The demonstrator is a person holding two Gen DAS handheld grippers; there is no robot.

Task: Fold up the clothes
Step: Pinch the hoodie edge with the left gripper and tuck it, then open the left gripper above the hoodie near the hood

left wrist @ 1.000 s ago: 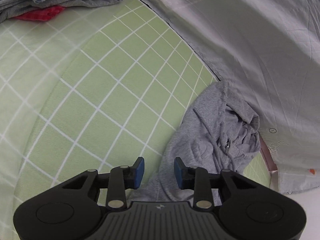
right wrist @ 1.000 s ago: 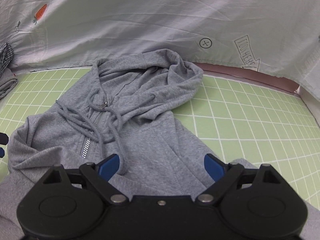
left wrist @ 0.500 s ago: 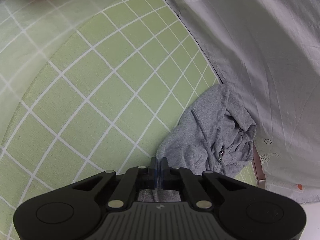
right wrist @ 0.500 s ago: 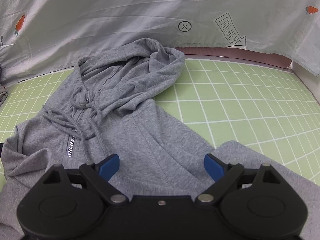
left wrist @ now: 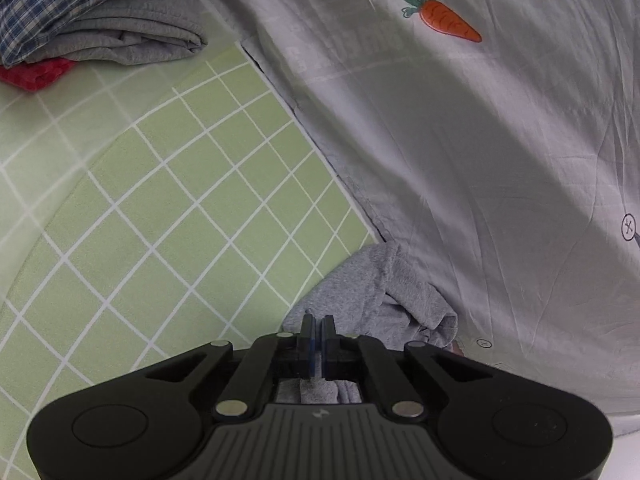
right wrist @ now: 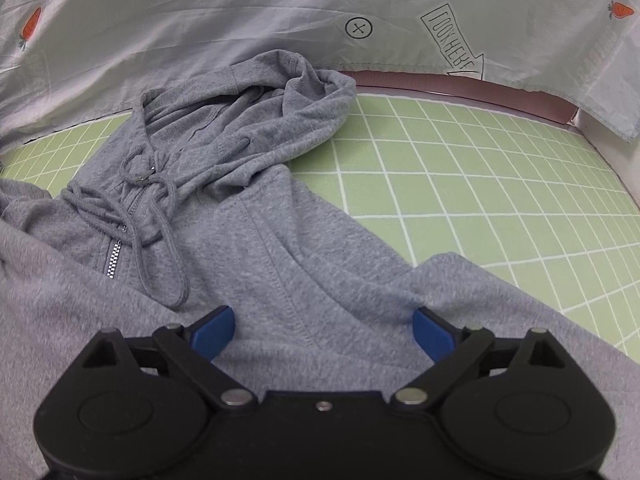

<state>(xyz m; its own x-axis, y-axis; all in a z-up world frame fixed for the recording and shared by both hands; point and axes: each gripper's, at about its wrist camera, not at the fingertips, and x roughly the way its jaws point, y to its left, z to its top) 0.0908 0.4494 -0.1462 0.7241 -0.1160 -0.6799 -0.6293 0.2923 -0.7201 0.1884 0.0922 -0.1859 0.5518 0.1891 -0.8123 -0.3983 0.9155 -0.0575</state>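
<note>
A grey zip hoodie (right wrist: 280, 240) lies spread on the green grid mat (right wrist: 480, 184), hood toward the back, drawstrings loose over the zipper. My right gripper (right wrist: 322, 330) is open just above the hoodie's chest, blue pads wide apart with cloth beneath them. In the left wrist view my left gripper (left wrist: 318, 334) is shut on an edge of the grey hoodie (left wrist: 376, 292); grey cloth shows between and behind the closed pads, and the hood bunches to the right.
A pale sheet with carrot prints (left wrist: 460, 140) hangs along the back of the mat (left wrist: 160, 208). Folded clothes (left wrist: 112, 28), plaid, grey and red, are stacked at the far left corner. A pink rim (right wrist: 460, 88) edges the back right.
My left gripper shut on the hoodie's edge and has lifted and tilted, so the folded stack shows again. The right gripper moved in lower over the hoodie, still open.
</note>
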